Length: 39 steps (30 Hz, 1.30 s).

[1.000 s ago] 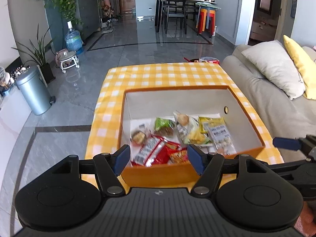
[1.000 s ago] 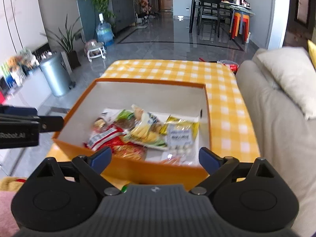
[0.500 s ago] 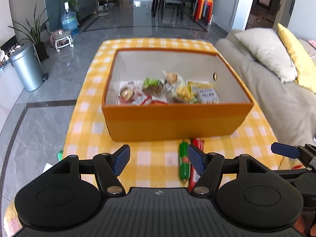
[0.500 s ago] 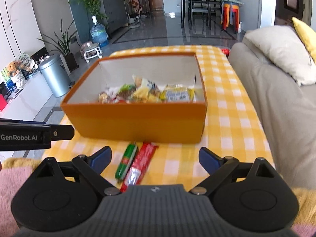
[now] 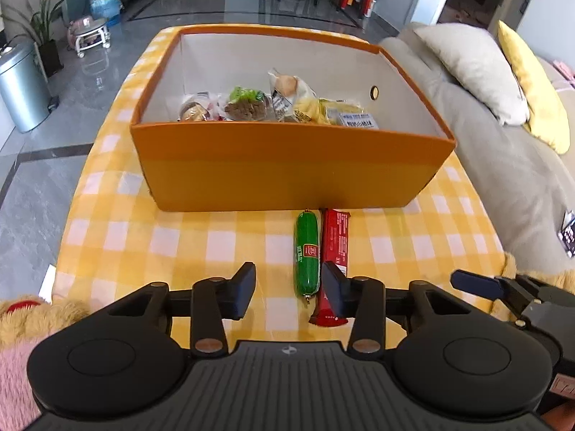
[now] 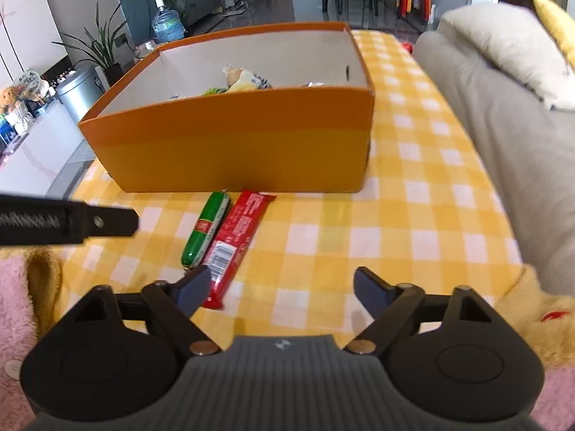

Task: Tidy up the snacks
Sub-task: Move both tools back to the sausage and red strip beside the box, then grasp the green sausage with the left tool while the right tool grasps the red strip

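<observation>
An orange box stands on the yellow checked tablecloth and holds several snack packets. In front of it lie a green sausage stick and a red wrapped bar, side by side. My left gripper is open and empty, low over the cloth, with the sausage's near end between its fingers. My right gripper is open and empty, just right of the bar's near end.
A grey sofa with a beige pillow and a yellow pillow runs along the table's right side. A metal bin stands on the floor at left. Plush toys lie at the table's near edge.
Both grippers pulled back from over the box and came down toward the near table edge. The sausage and red bar came into view in front of the box.
</observation>
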Motion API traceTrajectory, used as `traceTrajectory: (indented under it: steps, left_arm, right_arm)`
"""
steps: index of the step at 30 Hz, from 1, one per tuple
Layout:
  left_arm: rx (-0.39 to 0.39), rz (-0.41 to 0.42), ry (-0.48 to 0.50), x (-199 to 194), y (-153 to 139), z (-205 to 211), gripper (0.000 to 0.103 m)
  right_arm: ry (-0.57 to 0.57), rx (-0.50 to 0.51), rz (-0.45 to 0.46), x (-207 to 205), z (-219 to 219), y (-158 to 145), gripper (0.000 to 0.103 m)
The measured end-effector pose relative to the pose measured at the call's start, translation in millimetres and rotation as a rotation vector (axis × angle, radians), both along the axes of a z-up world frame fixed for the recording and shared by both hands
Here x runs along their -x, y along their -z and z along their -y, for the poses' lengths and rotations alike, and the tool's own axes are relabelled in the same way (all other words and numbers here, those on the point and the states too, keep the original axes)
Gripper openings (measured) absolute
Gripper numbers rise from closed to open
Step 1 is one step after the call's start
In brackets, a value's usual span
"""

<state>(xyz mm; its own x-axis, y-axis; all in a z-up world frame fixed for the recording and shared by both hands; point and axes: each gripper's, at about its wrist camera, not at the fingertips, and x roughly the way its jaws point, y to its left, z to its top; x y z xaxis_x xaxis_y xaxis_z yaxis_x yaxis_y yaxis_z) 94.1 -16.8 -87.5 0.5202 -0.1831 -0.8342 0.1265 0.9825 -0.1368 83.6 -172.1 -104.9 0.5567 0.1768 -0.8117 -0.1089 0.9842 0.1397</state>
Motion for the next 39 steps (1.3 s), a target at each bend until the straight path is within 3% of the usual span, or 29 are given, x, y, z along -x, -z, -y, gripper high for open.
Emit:
traceTrajectory:
  steps: [3,4,10,21,26,30,33,39]
  left_arm:
    - [0.015,0.000,0.004,-5,3,0,0.050]
    - [0.031,-0.002,0.000,-6,4,-1,0.050]
    - [0.032,-0.014,-0.011,-14,6,-2,0.049]
    - [0.045,-0.076,-0.059,-30,21,-14,0.049]
    - [0.080,-0.097,-0.059,-38,27,-16,0.049]
    - [0.081,-0.107,-0.058,-43,32,-16,0.049]
    - [0.076,-0.117,-0.043,-47,35,-12,0.049]
    - [0.079,-0.131,0.009,-56,40,5,0.049]
  right_arm:
    - [-0.016,-0.016,0.006,-6,-5,3,0.081]
    - [-0.023,-0.024,0.012,-8,-8,3,0.071]
    - [-0.055,-0.028,-0.005,-25,-29,14,0.043]
    - [-0.038,-0.057,-0.061,-49,-43,39,0.037]
    - [-0.036,-0.079,-0.068,-55,-43,46,0.038]
    - [-0.067,-0.039,-0.042,-55,-50,47,0.038]
    - [-0.088,0.016,-0.036,-55,-54,47,0.028]
    - [-0.099,0.103,-0.052,-50,-40,45,0.022]
